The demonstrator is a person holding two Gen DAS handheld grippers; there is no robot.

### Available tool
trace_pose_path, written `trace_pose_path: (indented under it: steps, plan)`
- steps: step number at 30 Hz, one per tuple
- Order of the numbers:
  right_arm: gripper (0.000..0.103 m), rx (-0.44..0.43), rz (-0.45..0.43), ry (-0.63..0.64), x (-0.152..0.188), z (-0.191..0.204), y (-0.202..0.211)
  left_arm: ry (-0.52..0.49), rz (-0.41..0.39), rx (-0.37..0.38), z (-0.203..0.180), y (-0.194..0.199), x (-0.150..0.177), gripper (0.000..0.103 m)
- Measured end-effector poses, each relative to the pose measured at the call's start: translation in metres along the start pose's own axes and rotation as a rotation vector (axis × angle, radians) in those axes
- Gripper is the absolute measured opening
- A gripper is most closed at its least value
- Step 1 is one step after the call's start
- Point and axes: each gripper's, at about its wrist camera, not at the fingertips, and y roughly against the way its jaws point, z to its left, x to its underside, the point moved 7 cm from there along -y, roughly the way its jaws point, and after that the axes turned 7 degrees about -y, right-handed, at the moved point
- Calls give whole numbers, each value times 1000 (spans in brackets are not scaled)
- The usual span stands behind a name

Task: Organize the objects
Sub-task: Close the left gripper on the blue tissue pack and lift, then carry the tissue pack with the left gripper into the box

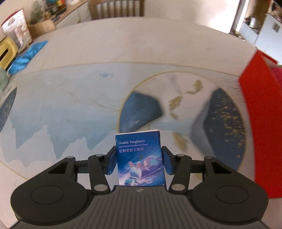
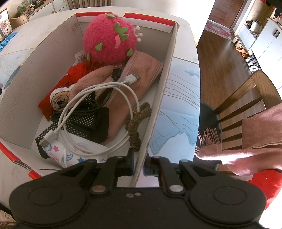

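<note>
My left gripper (image 1: 139, 159) is shut on a blue pack of handkerchief paper (image 1: 140, 158) and holds it above the table mat (image 1: 70, 105). The red outside of the cardboard box (image 1: 260, 123) stands at the right edge of that view. My right gripper (image 2: 139, 163) is shut on the right wall of the box (image 2: 164, 91), one finger inside and one outside. In the box lie a pink strawberry plush (image 2: 109, 38), a pink fleece cloth (image 2: 130, 82), a white USB cable (image 2: 98, 109), a black cable, a brown scrunchie (image 2: 136, 121) and a small doll (image 2: 60, 99).
A blue cloth (image 1: 26, 56) and a yellow container (image 1: 7, 52) lie at the far left of the table. A wooden chair (image 2: 246, 105) with a pink scarf (image 2: 255, 146) stands right of the table. Another chair (image 1: 116, 8) is at the far side.
</note>
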Motion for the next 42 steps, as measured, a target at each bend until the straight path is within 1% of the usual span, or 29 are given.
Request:
trace_pose_path:
  steps: [8,16,18,29,32,35,40,42]
  plan:
    - [8,1,0,1,0,0,0,-77,-66,103,-39,49,-29,51]
    - [8,0,-1,-1,0,0,0,-182,-145,215,-94,91,-55,51]
    - [8,0,-2,-2,0,-1,0,-224,-156,236,-110,98,-59,51]
    - [8,-1,-4,-7,1,-1,0,-424,-200,341,-203,106,-71,51]
    - [8,-3,-4,-8,1,-1,-1,-476,-205,360,-230,103,-75,51]
    - [8,-4,-5,-8,0,-1,0,-520,-196,379,-251,95,-76,51]
    - [8,-7,-7,-14,0,-1,-1,-578,-150,385,-280,74,-73,51]
    - [8,-8,-7,-15,0,-1,-1,-599,-141,370,-288,64,-72,51]
